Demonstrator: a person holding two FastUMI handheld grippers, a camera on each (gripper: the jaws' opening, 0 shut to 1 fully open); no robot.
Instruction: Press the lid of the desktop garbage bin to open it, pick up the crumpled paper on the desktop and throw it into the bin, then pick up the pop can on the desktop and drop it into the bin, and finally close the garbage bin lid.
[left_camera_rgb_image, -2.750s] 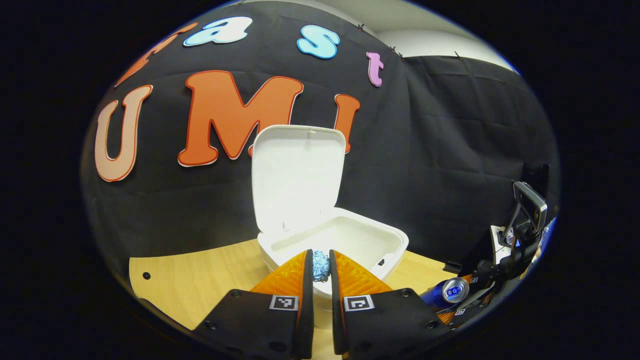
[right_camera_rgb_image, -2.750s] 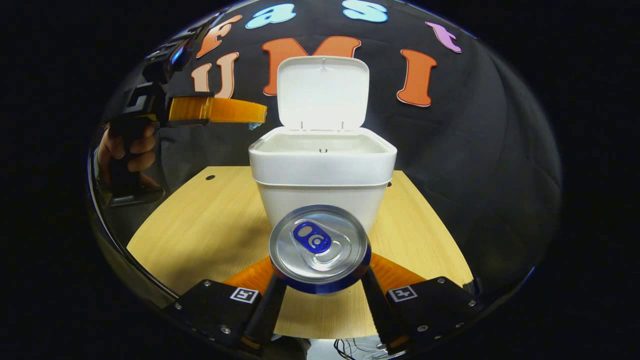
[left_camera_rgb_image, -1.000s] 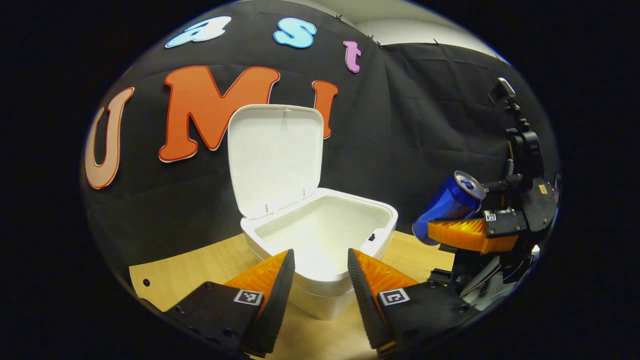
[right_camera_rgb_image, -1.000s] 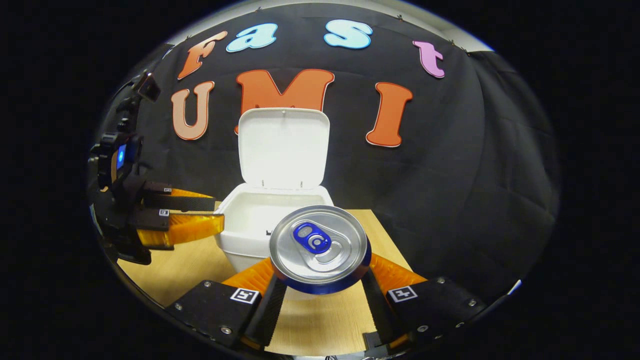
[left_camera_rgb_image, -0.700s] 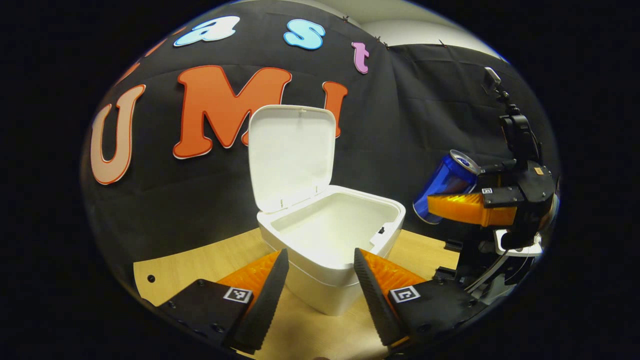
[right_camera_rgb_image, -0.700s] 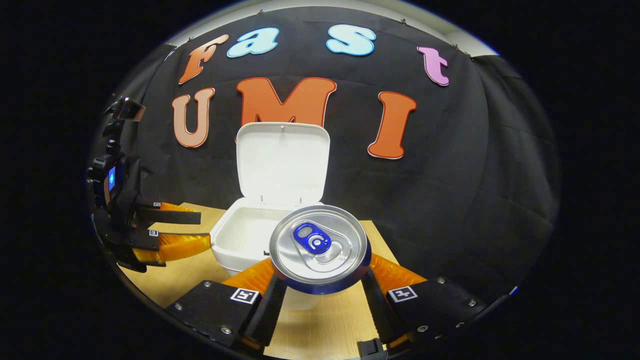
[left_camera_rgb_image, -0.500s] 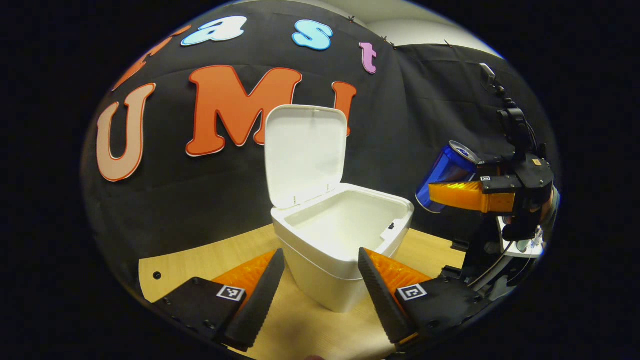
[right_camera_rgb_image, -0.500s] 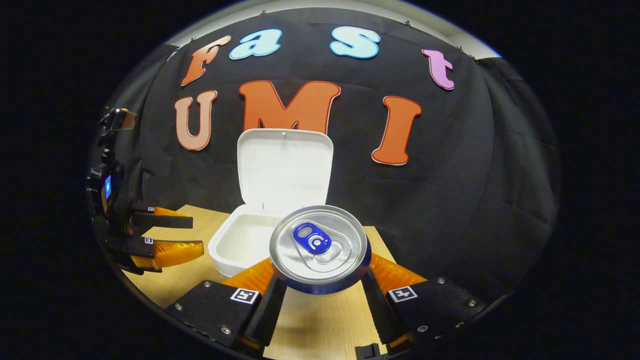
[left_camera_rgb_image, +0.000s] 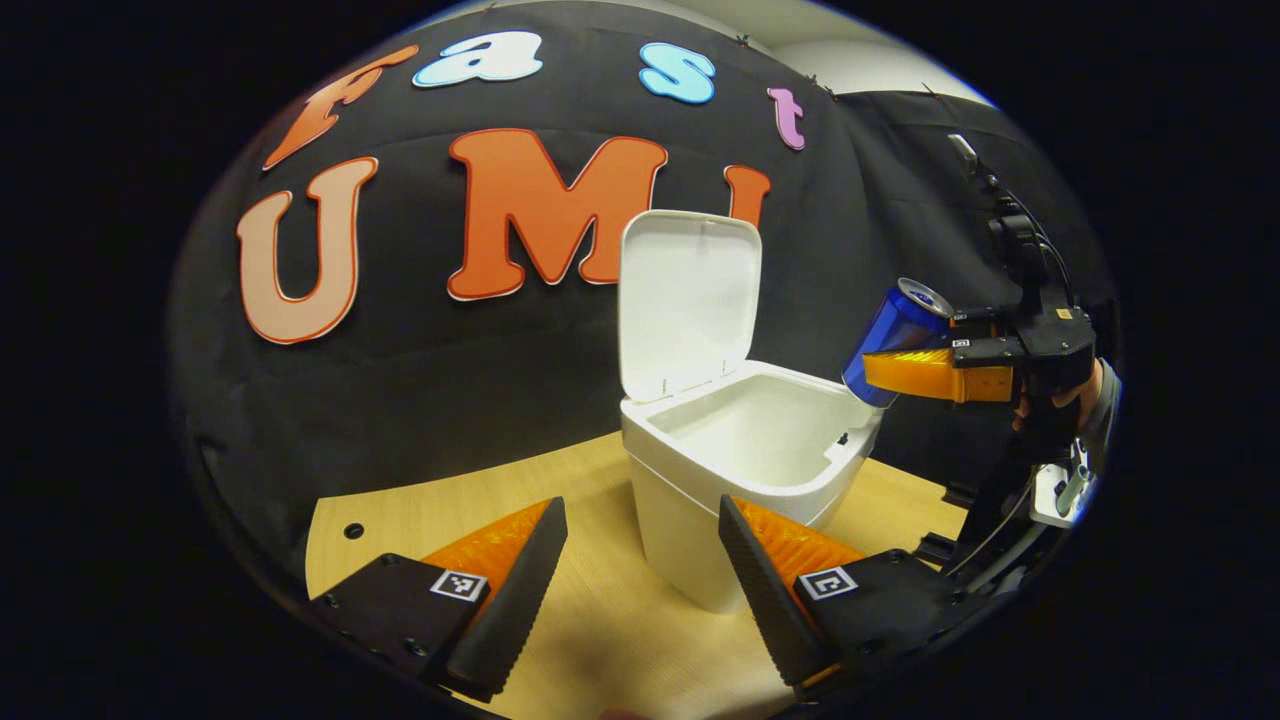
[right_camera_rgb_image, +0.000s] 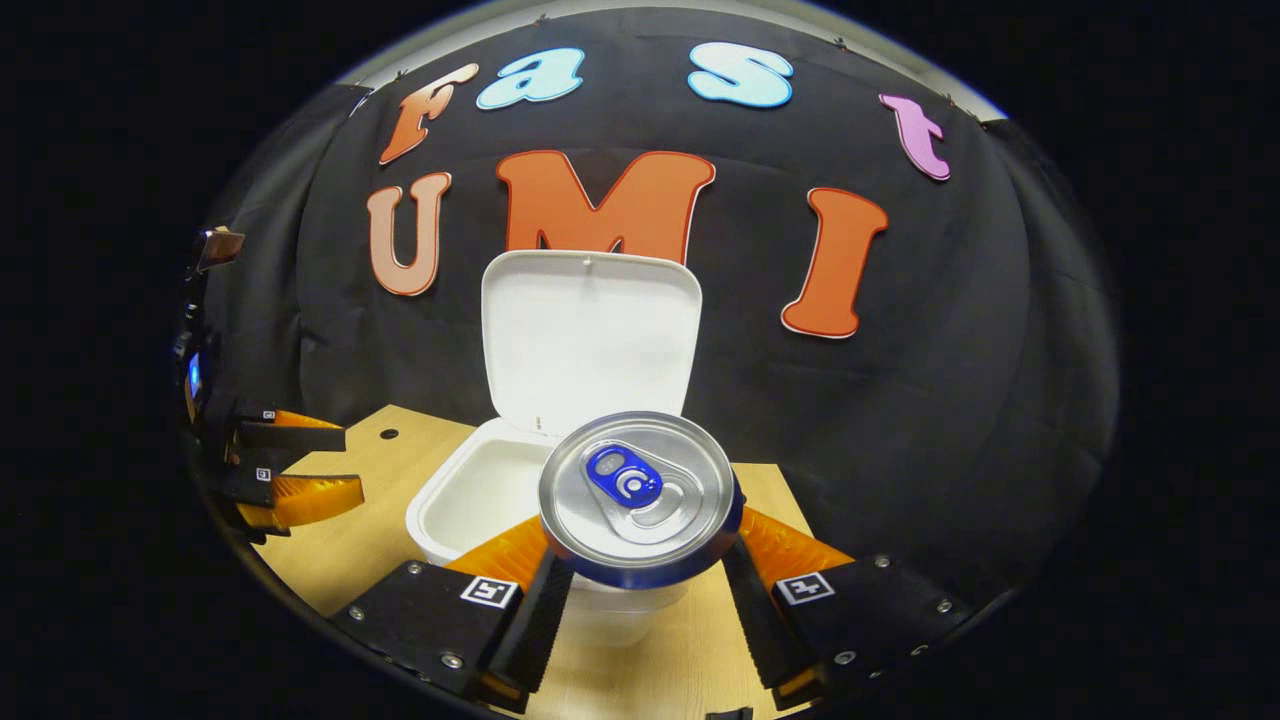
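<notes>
One bin (left_camera_rgb_image: 700, 520), lid (left_camera_rgb_image: 685, 300) up, can (right_camera_rgb_image: 640, 500) gripped

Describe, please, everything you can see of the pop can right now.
The pop can is blue-walled with a silvery top and a blue pull tab, unopened as far as shows. The right gripper clamps its sides, both fingers pressing. It is held in the air, tilted, near the open bin's rim, touching only the fingers.
</notes>
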